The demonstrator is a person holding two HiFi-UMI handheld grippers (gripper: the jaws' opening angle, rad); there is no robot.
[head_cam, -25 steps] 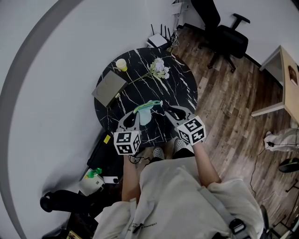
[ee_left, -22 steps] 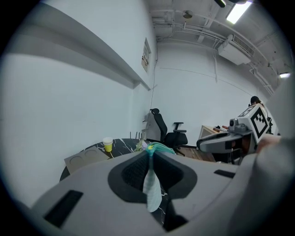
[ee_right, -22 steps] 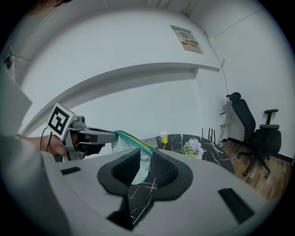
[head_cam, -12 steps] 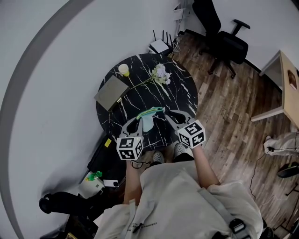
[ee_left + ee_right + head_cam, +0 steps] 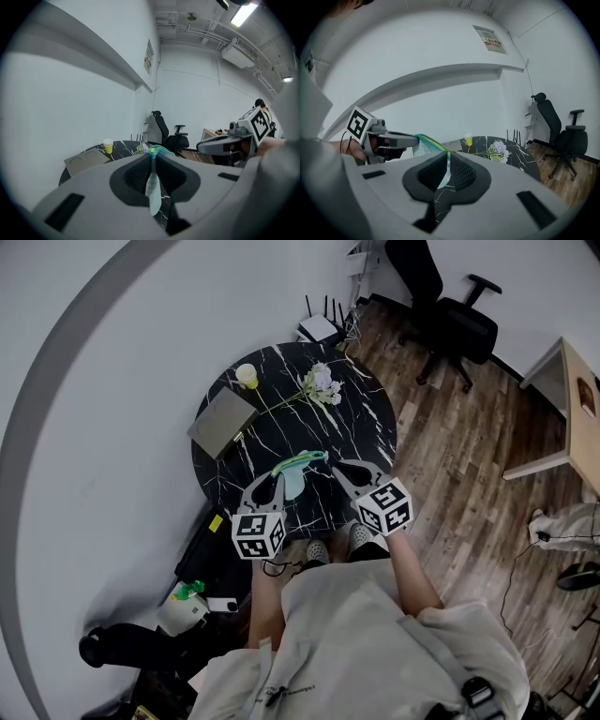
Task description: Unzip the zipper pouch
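Having just been closing right gripper [image 5: 448,161] onto zipper pouch [image 5: 297,472] zipper edge, frame centre; clamping other end with left gripper [image 5: 152,161]; readying unzipping pull.

This looks like an office: a black swivel chair [image 5: 452,317], a pale desk [image 5: 577,442] and a router [image 5: 319,328] on wood flooring [image 5: 459,456].

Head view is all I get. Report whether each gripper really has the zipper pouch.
Observer: Left gripper is shut on the zipper pouch; fabric hangs down between its pads.
Operator: Now the right one.
Observer: Right gripper has just been closing; its pads pinch the pouch's zipper edge.
Operator: Say whether it's lifted.
Observer: It is held up off the table, its green zipper edge stretched between both grippers.
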